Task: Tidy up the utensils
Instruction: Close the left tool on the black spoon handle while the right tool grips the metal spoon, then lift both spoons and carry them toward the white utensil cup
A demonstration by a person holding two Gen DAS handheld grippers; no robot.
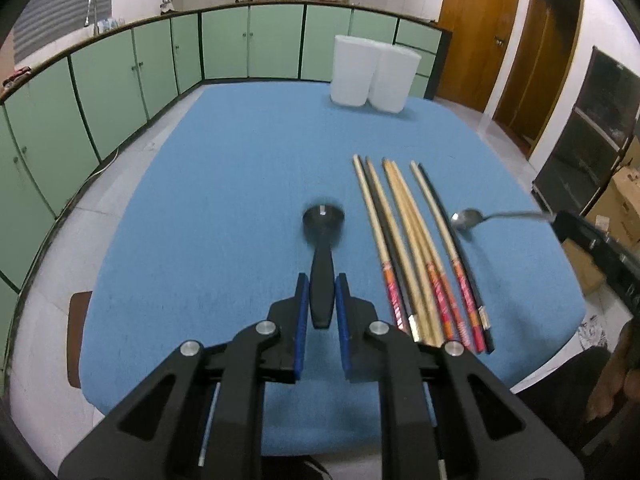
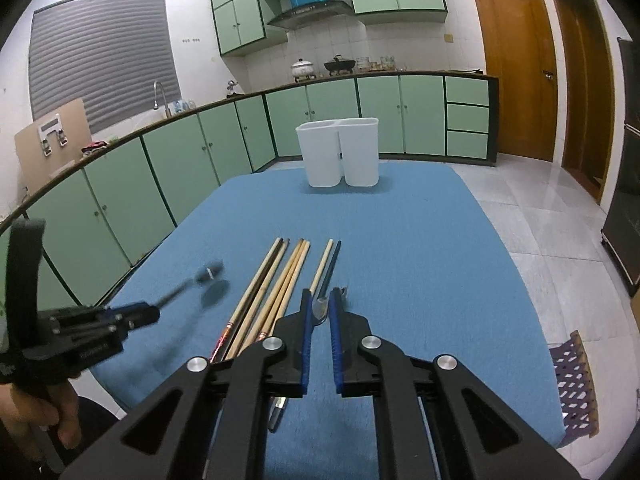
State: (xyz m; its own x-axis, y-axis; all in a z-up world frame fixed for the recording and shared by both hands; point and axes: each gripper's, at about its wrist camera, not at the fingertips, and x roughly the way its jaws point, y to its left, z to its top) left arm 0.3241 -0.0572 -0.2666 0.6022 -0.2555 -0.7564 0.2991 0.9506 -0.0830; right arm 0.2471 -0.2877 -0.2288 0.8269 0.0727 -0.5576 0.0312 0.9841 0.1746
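Observation:
My left gripper [image 1: 322, 280] is shut on the handle of a black spoon [image 1: 323, 220], whose round bowl hangs just above the blue cloth. The right wrist view shows that gripper [image 2: 136, 314] at the left, with the black spoon [image 2: 210, 274] blurred over its shadow. My right gripper [image 2: 322, 296] is shut on the handle of a metal spoon [image 2: 321, 307]. From the left wrist the metal spoon [image 1: 466, 218] reaches in from the right gripper [image 1: 580, 232]. Several chopsticks [image 1: 416, 248] [image 2: 276, 284] lie side by side between the two spoons. A white two-compartment holder [image 1: 372, 74] [image 2: 340, 152] stands at the table's far end.
The blue tablecloth [image 1: 240, 160] covers the whole table. A brown chair edge [image 1: 76, 336] sits at the table's left side, and a purple lattice stool [image 2: 574, 384] at its right. Green cabinets [image 2: 180, 160] run behind the table, and cardboard boxes [image 1: 620, 208] stand on the floor at the right.

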